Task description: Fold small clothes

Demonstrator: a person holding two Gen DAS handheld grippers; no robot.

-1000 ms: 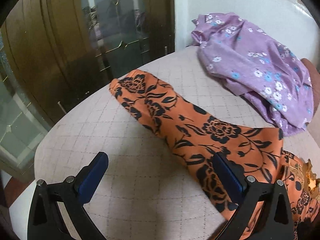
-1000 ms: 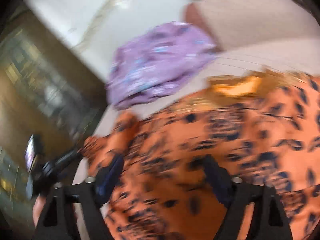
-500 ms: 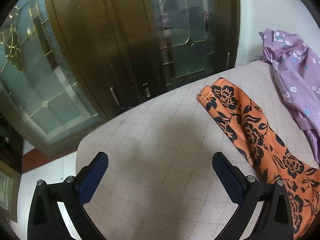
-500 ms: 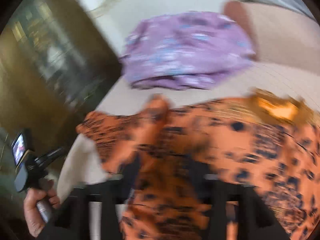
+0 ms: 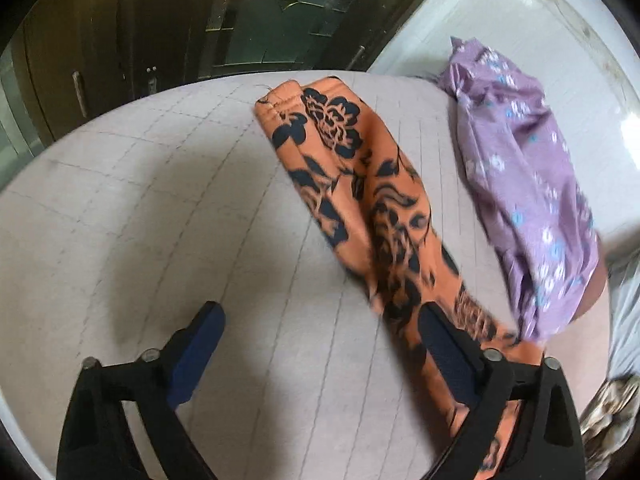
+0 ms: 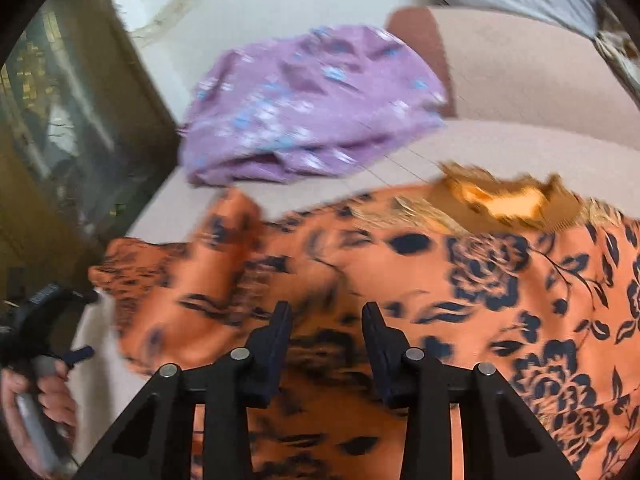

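Note:
An orange garment with a dark floral print [image 6: 460, 292] lies spread on a quilted beige cushion [image 5: 160, 208]. Its long sleeve [image 5: 360, 184] stretches away in the left wrist view. My left gripper [image 5: 320, 344] is open and empty just above the cushion; its right finger is beside the sleeve. My right gripper [image 6: 326, 320] hovers over the garment's body with its jaws narrowed but apart, and folds of orange cloth show in the gap. The left gripper also shows at the far left of the right wrist view [image 6: 52, 320].
A crumpled purple floral garment [image 5: 528, 184] lies at the far side of the cushion [image 6: 312, 108]. A dark wooden cabinet with glass doors [image 5: 200, 20] stands beyond the cushion's edge. A white wall [image 5: 540, 20] is behind the purple garment.
My left gripper has swung back right, bringing the sleeve to centre. My right gripper's jaws have narrowed over the orange garment, and the sleeve end has shifted left.

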